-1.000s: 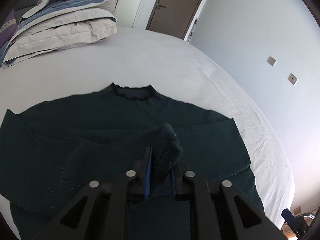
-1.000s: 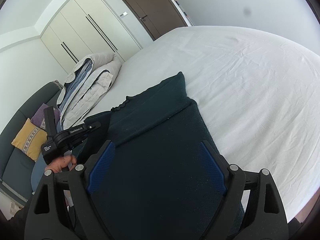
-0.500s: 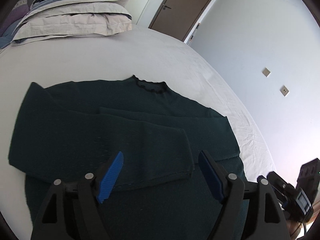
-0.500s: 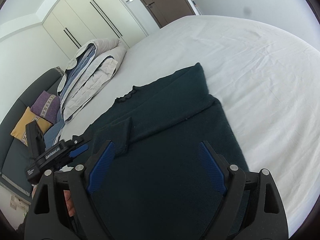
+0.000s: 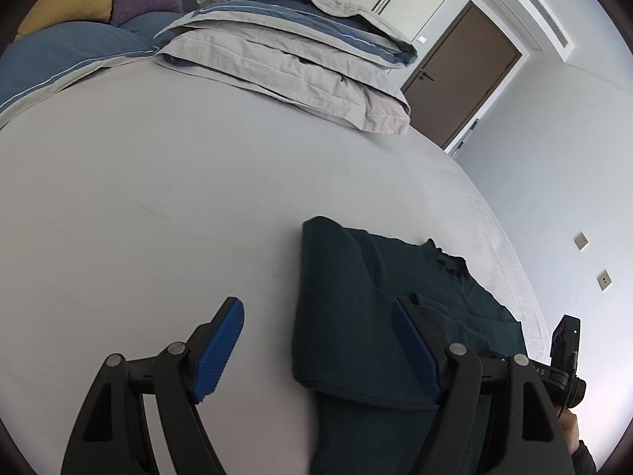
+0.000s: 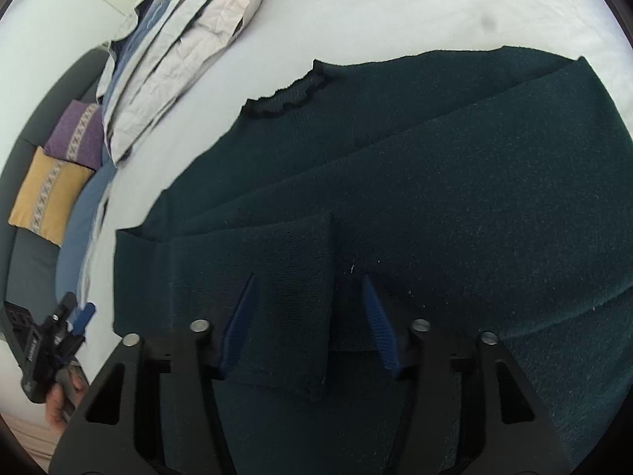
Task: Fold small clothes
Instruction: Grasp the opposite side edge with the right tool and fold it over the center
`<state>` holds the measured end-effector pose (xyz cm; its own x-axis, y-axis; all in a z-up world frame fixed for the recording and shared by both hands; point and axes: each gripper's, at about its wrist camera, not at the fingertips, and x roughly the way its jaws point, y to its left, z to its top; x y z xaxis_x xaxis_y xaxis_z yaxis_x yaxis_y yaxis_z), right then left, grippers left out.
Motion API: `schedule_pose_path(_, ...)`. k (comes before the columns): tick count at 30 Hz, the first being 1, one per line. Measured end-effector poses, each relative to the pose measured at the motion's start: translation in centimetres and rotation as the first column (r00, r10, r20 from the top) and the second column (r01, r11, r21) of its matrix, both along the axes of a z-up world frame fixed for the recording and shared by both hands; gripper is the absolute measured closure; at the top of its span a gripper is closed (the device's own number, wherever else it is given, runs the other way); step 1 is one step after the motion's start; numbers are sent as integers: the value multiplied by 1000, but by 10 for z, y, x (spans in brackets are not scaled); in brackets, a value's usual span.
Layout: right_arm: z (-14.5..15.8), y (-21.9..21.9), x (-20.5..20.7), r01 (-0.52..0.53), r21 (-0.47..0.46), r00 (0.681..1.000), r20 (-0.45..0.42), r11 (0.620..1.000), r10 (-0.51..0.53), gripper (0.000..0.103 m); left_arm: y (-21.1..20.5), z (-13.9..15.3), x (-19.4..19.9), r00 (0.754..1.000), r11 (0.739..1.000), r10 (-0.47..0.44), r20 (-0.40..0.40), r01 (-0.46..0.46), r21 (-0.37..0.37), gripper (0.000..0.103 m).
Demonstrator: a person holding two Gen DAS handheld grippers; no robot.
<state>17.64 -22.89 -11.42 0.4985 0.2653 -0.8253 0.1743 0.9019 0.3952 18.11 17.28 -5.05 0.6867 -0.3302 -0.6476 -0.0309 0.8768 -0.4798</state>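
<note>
The dark green sweater point(image 6: 435, 206) lies flat on the bed point(image 5: 178, 198), one sleeve folded across it; the right tool point(image 6: 308, 316) has been closing around the sleeve's cuff, pads not pressing; the left tool point(image 5: 316, 340) gapes empty beside it; folded bedding point(image 5: 300, 51) lies beyond.

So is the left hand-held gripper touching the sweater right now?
Apart. The left wrist view shows the left hand-held gripper with jaws open and empty, bare bed sheet behind one pad, the dark green sweater lying flat beyond.
</note>
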Motion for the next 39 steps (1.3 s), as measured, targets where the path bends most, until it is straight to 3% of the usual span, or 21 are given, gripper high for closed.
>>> schedule_pose_path(1,0,4,3,-16,-17,1000,-1,1000,16,75,5,-3,2,1000,1000,5,-5,-5,-3,25)
schedule_pose_path(4,6,8,8,-32,-51,999,9,998,32,95,11,-9,5,1000,1000,10,-21,-11,-18,26)
schedule_pose_path(10,38,-10,5,-34,-113,995,86,993,44,97,5,-8,17,1000,1000,-12,-22,11,-24,26)
schedule_pose_path(13,43,-30,11,-15,-128,997,75,992,24,97,-2,-8,24,999,999,-32,-25,31,-24,26)
schedule_pose_path(16,39,-47,15,2,-147,999,54,989,6,97,-14,-12,36,997,998,-58,-49,58,-5,26)
schedule_pose_path(22,22,-64,23,14,-151,999,36,988,-8,97,-33,-29,64,989,994,-97,-107,102,39,42)
schedule_pose_path(31,8,-56,32,-23,-159,998,60,987,33,97,-48,-50,111,983,988,-101,-156,118,103,43)
schedule_pose_path(33,8,-56,28,-23,-152,997,65,988,33,97,-49,-51,120,983,987,-97,-158,115,108,49)
schedule_pose_path(37,8,-55,20,-26,-157,996,77,987,38,96,-59,-51,131,977,979,-134,-166,157,133,86)
schedule_pose_path(39,8,-56,17,-21,-170,996,83,985,36,97,-68,-50,129,978,965,-148,-144,174,193,91)
